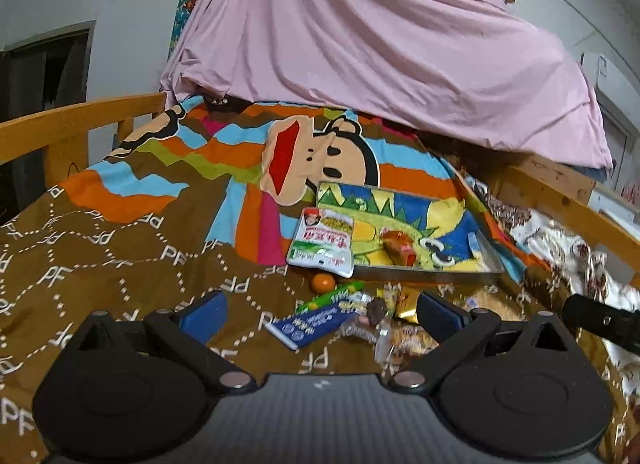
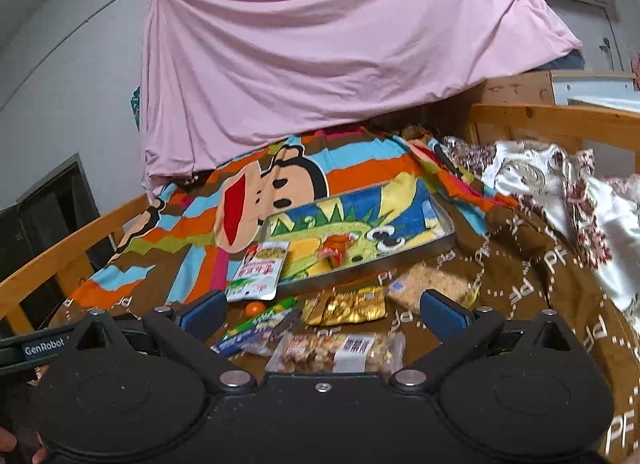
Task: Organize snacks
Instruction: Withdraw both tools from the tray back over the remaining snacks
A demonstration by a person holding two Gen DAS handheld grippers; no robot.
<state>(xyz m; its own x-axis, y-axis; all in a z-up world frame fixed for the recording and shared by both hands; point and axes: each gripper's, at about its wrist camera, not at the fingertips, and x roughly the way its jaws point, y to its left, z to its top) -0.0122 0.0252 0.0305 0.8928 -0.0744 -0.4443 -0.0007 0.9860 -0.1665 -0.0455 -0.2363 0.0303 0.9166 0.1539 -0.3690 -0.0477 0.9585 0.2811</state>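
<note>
A metal tray (image 1: 424, 270) (image 2: 448, 242) lined with a cartoon cloth lies on the bed. A white-green pouch (image 1: 322, 242) (image 2: 262, 272) leans over its near-left rim, and a reddish snack (image 1: 398, 248) (image 2: 336, 252) lies inside. Before the tray lie an orange ball (image 1: 323, 282) (image 2: 255, 308), a green stick pack (image 1: 330, 296) (image 2: 264, 318), a blue pack (image 1: 310, 324), a gold pack (image 2: 344, 306), a cracker pack (image 2: 432, 288) and a clear nut pack (image 2: 336, 352). My left gripper (image 1: 320, 318) and right gripper (image 2: 322, 314) hover open and empty above the loose snacks.
A brown patterned blanket (image 1: 120, 264) with a monkey print covers the bed. Wooden rails (image 1: 60, 123) (image 2: 560, 115) run along both sides. A pink sheet (image 1: 360, 43) hangs at the back. A white floral cloth (image 2: 560, 183) lies at the right.
</note>
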